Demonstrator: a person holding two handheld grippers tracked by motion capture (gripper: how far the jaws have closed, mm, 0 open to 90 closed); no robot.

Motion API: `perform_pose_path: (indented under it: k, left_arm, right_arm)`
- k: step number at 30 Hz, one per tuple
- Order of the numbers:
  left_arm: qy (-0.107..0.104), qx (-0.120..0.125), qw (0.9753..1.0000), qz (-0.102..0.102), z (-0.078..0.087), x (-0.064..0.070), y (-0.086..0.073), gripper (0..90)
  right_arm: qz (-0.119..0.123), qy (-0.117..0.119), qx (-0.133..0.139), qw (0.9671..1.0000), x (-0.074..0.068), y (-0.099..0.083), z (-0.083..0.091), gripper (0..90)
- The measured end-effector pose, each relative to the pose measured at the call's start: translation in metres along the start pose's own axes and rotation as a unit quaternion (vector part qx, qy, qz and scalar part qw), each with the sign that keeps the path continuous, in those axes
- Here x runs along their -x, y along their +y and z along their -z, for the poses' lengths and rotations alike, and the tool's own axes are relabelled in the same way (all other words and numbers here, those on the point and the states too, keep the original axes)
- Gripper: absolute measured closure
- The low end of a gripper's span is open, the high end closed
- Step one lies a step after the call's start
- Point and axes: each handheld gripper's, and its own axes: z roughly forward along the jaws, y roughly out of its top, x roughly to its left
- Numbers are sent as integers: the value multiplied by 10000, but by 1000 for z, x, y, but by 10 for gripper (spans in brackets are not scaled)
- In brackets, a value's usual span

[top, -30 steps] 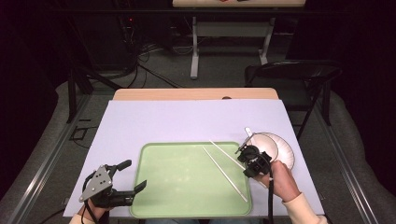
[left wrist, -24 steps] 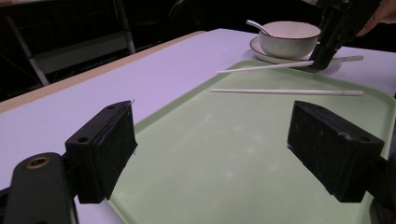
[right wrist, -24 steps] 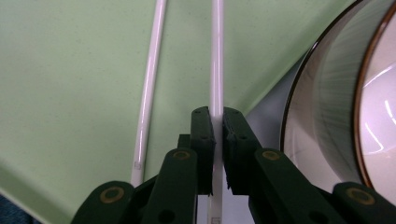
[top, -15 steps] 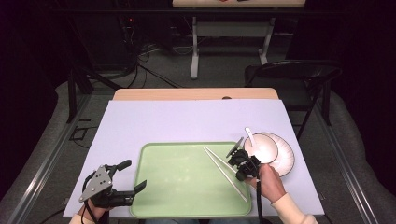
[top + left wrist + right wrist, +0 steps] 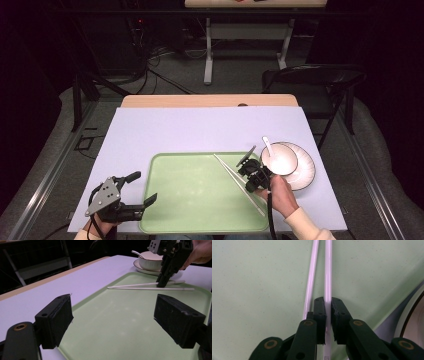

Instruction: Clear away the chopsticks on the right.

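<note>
Tabletop (image 5: pixel 165 127) covered in pale lilac sheet. Green tray (image 5: pixel 195 200) lies at near edge, centre. White plate (image 5: pixel 306 172) toward near right corner.

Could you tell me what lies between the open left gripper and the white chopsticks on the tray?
Only bare green plastic tray lies between the left gripper and white chopsticks, per the left gripper view.

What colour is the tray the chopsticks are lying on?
Pale green. The tray shows its colour best in the high view, with the white chopsticks on it.

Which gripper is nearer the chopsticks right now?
Right. The right gripper is closed on one of the chopsticks on the tray; the left gripper sits open at the tray's near-left edge, apart from them.
</note>
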Motion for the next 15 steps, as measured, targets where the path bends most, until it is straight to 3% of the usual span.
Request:
perform_pose_path:
  k: [15]
  left_arm:
    - [8, -5, 10000, -27, 0, 1, 0, 152]
  right_arm:
    - [83, 164, 22, 9998, -1, -2, 1, 754]
